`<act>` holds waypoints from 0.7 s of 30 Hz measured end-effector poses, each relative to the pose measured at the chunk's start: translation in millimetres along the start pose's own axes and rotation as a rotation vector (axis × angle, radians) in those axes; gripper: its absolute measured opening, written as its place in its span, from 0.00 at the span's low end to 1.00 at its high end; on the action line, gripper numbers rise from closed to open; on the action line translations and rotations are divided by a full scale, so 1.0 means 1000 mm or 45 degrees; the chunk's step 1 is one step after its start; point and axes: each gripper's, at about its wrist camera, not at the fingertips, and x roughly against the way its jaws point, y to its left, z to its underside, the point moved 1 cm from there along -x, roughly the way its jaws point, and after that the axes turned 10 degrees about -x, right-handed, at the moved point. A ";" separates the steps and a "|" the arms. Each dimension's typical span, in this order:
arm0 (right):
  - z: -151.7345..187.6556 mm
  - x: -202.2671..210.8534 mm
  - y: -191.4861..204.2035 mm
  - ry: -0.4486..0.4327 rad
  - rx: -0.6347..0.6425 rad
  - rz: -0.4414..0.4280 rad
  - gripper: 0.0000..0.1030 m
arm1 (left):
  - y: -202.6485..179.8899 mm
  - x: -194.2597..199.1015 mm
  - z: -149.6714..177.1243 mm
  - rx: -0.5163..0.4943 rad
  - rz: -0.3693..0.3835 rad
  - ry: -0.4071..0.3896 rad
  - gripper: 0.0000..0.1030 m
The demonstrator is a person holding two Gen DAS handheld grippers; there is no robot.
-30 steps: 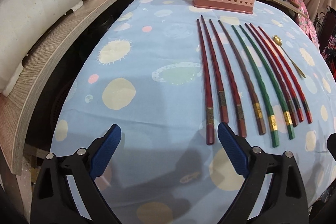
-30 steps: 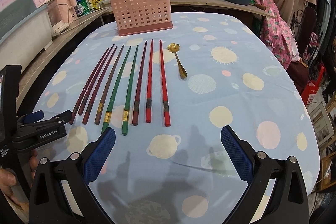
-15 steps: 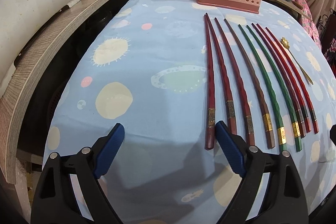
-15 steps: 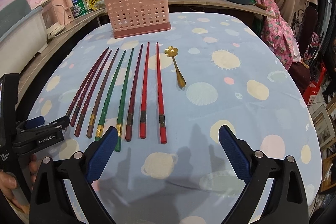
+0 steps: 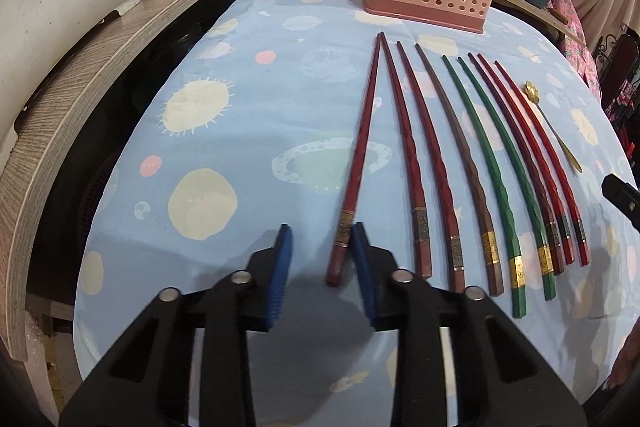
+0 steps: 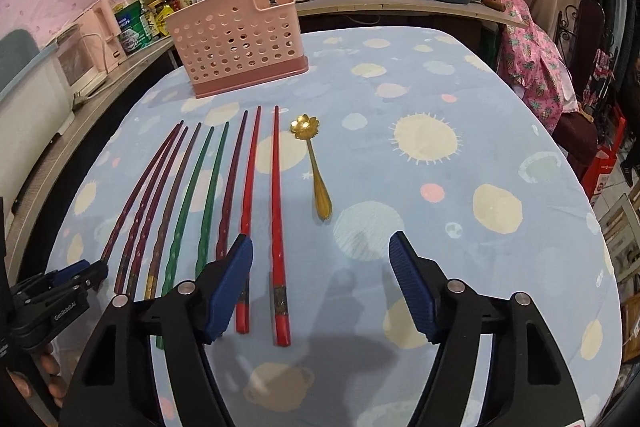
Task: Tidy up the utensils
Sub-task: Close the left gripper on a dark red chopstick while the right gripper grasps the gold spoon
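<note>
Chopsticks (image 5: 472, 163) red, brown, green, gold-banded, left gripper (image 5: 320, 267) closing around leftmost, right gripper (image 6: 320, 283) closing, empty

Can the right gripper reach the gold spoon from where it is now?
Probably yes. The gold spoon lies alone on the tablecloth, just ahead of the right gripper, whose jaws have just been closing with nothing gripped. The red chopsticks lie beside it, not across it.

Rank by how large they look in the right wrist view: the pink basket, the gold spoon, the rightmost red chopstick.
1. pink basket, largest though farthest away.
2. rightmost red chopstick, nearer the camera, which stretches it.
3. gold spoon, clearly shortest.
</note>
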 end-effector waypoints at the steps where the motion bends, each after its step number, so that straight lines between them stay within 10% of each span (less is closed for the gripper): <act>1: -0.004 -0.005 -0.002 0.007 -0.009 -0.010 0.57 | 0.001 0.000 -0.001 0.002 0.001 0.001 0.18; 16: -0.020 -0.055 0.003 0.102 0.013 -0.061 0.10 | 0.003 -0.003 -0.005 -0.001 -0.005 0.008 0.11; 21: -0.020 -0.048 0.004 0.078 0.020 -0.070 0.09 | 0.004 -0.003 -0.007 0.011 0.016 0.017 0.09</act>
